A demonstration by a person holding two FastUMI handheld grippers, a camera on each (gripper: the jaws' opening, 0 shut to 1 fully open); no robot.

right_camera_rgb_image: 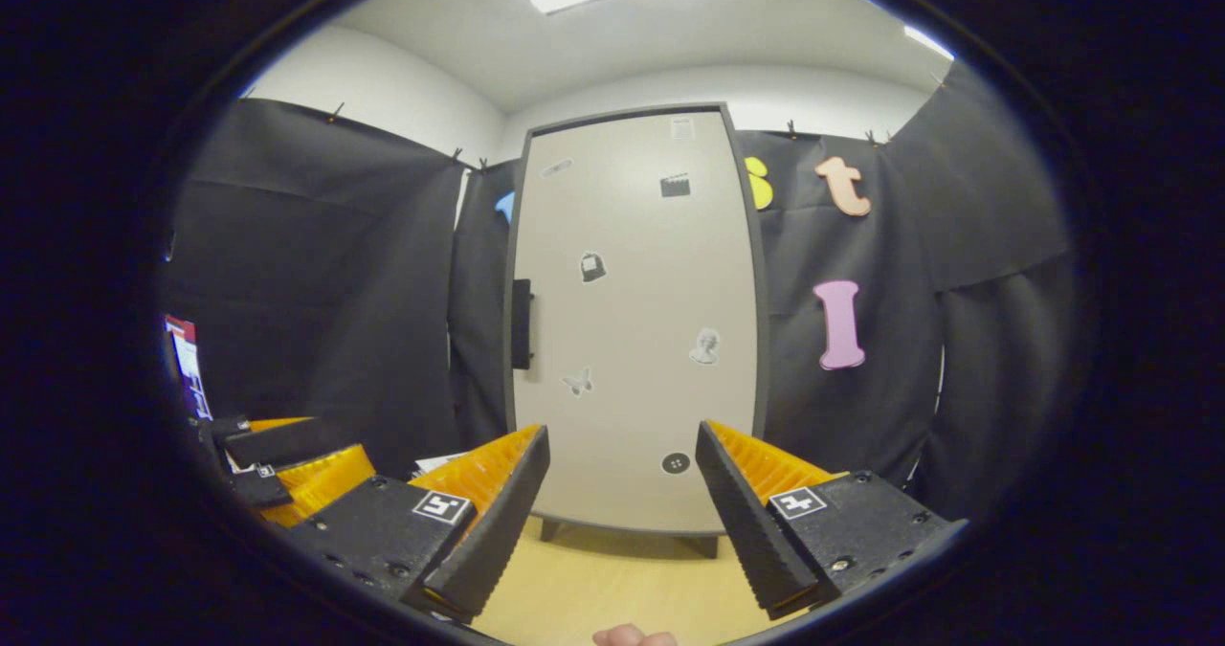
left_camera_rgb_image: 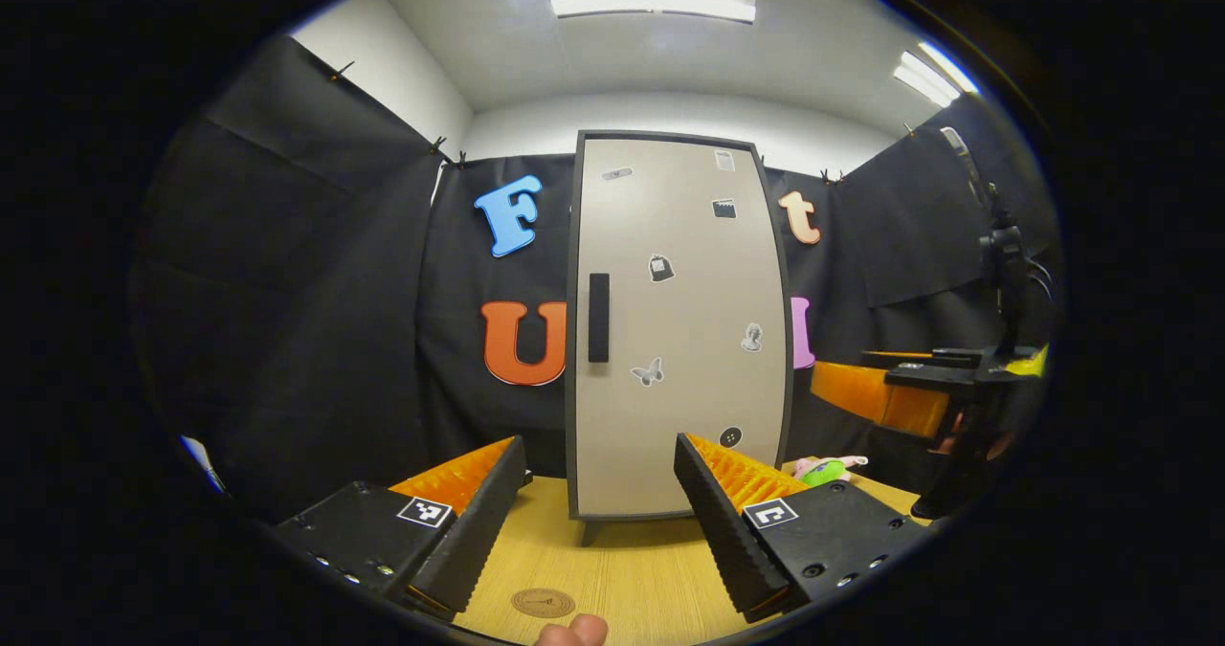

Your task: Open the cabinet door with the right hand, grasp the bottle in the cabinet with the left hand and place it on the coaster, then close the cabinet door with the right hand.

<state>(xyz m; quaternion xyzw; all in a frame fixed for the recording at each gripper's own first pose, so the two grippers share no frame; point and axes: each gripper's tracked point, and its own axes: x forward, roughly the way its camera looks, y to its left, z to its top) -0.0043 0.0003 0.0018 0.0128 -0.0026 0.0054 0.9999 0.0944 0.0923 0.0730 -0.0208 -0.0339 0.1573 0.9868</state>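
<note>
The cabinet door stood fully shut, its dark vertical handle on the left edge, so the bottle lay hidden behind it. The round coaster sat on the wooden table in front of the cabinet, bare, close under the left gripper. Both grippers were spread wide and held nothing; the right gripper faced the door, apart from it. Judged from this, the opening step had not yet begun. The next move called for the right gripper to swing left to the handle, close its fingers across it and pull outward, while the left one waited clear of the door's arc
</note>
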